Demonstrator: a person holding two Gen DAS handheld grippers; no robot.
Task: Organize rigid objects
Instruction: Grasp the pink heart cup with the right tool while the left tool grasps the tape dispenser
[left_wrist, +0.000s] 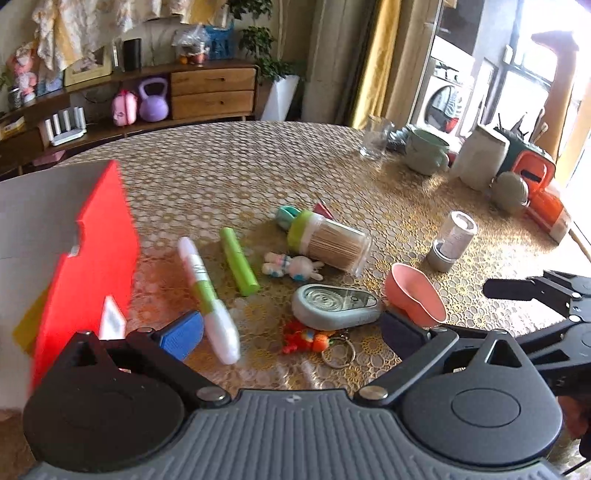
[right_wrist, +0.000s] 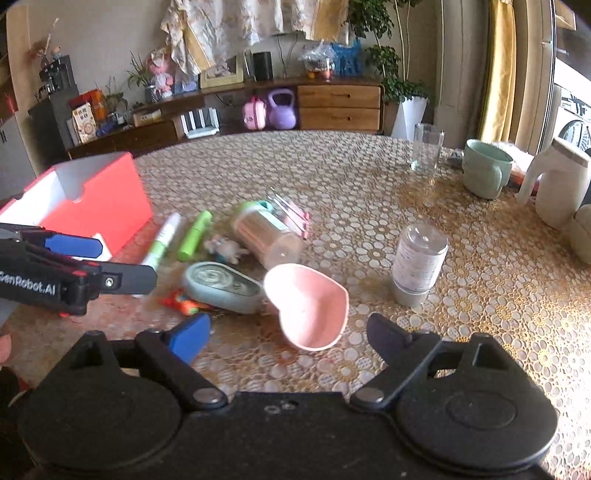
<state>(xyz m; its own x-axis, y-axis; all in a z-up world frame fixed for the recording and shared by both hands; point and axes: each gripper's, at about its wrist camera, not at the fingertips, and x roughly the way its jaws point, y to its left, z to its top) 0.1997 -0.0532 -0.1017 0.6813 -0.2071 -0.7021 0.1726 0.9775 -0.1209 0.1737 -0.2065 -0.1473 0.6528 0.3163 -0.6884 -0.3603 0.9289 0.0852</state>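
Right wrist view: the right gripper (right_wrist: 286, 338) hangs wide open and empty right over the pink heart-shaped cup (right_wrist: 308, 306) at lower centre, far nearer than the equally open, empty left gripper (right_wrist: 122, 264) at mid-left.

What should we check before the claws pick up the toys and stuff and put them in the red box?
1. Left claw open and empty: ok, nothing sits between its pads.
2. Right claw open and empty: ok, though the pink heart dish lies just ahead of it.
3. Red box open on top: ok, its white inside shows.
4. Room left in the box: cannot tell, the bottom is hidden.
5. White pen free to grab: ok, it lies flat by itself near the left claw.
6. Toothpick jar closed: cannot tell; it lies on its side with its green cap on.
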